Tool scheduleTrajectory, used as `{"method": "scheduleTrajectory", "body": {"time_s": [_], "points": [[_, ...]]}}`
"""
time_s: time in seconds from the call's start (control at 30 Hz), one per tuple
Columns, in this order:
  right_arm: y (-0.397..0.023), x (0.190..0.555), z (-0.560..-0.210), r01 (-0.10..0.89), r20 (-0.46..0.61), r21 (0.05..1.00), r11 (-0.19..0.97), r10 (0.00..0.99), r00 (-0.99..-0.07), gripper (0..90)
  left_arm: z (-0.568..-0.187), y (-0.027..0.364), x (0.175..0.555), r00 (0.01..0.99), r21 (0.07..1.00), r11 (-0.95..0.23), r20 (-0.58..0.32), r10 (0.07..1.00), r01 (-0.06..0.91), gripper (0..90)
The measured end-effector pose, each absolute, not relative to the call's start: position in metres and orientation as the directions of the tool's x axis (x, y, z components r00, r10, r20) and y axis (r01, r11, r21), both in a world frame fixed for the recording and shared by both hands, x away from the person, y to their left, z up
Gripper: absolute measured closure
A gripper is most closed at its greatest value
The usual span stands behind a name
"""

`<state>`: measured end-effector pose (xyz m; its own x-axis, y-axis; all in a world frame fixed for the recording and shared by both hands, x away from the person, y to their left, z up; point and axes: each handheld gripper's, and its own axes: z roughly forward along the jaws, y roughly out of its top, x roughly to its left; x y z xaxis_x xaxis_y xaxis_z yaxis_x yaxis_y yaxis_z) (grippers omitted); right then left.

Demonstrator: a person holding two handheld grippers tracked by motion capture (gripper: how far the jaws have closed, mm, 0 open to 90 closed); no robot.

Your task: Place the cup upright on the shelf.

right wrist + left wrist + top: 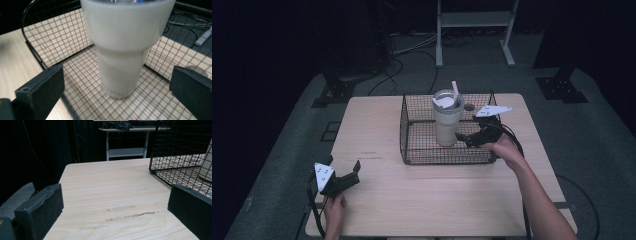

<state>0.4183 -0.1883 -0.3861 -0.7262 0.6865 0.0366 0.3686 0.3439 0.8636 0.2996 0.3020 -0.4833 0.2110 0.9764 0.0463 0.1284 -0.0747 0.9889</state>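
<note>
Tumbler (447, 122) upright in the wire basket (412, 150), dead ahead of my right gripper (468, 138).
Its jaws stand apart, level with the tumbler's narrow base; my left gripper (343, 181) waits, jaws apart, well away.

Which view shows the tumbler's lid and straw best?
The high view: the tumbler stands in the wire basket, lid and straw visible. The right gripper view crops its top; the left gripper view catches just an edge.

Looks like a lab or recording studio: black curtains (272, 40) all around, a lone wooden table (387, 200) on grey floor mat (592, 145), cables (412, 50) snaking past the far edge, a white metal stand (474, 20) behind, black stand feet (562, 87) nearby
</note>
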Motion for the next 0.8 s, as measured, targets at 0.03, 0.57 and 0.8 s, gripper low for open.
{"method": "scheduleTrajectory", "body": {"time_s": [0.03,0.57,0.8], "points": [[-0.190,0.416,-0.386,0.367,0.032,0.864,0.346,0.689,-0.724,0.0,-0.483,0.302,0.300,0.212,0.989,-0.077,0.049,0.976,0.129,0.0],[-0.204,0.387,-0.388,0.356,0.029,0.867,0.350,0.677,-0.736,0.0,-0.483,0.302,0.299,0.213,0.989,-0.074,0.045,0.976,0.129,0.0],[-0.210,0.378,-0.393,0.357,0.013,0.858,0.369,0.679,-0.734,0.0,-0.483,0.302,0.299,0.215,0.989,-0.074,0.045,0.976,0.129,0.0]]}}
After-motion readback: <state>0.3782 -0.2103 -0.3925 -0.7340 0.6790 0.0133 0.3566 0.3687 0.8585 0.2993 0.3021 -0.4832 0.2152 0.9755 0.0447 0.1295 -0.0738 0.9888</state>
